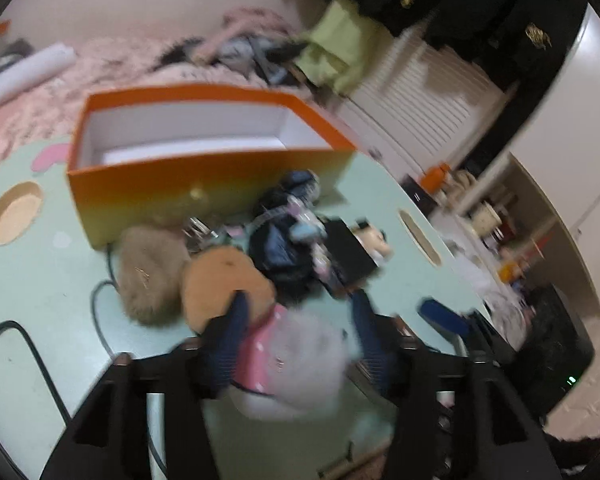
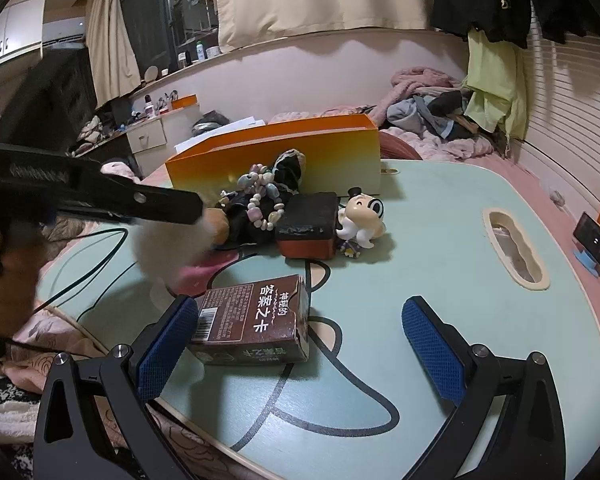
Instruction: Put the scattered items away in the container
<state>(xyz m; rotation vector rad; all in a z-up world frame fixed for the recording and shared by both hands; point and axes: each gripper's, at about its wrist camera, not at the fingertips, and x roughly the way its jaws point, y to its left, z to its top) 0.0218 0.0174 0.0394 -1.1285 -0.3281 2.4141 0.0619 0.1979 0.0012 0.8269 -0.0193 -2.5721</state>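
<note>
Both wrist views face the orange box (image 1: 204,168) across the table (image 2: 420,240).

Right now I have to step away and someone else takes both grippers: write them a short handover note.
Left gripper: fingers around the white-and-pink fluffy toy; blur hides whether they grip it yet.
Right gripper: open, holding nothing; the brown card box lies by its left finger.
Orange container: looks empty as far as visible.
Still on the table: brown plush, tan pom-pom, bead bracelet on dark cloth, black-and-red box, cartoon figurine.
Done: nothing boxed. Left: everything.
</note>
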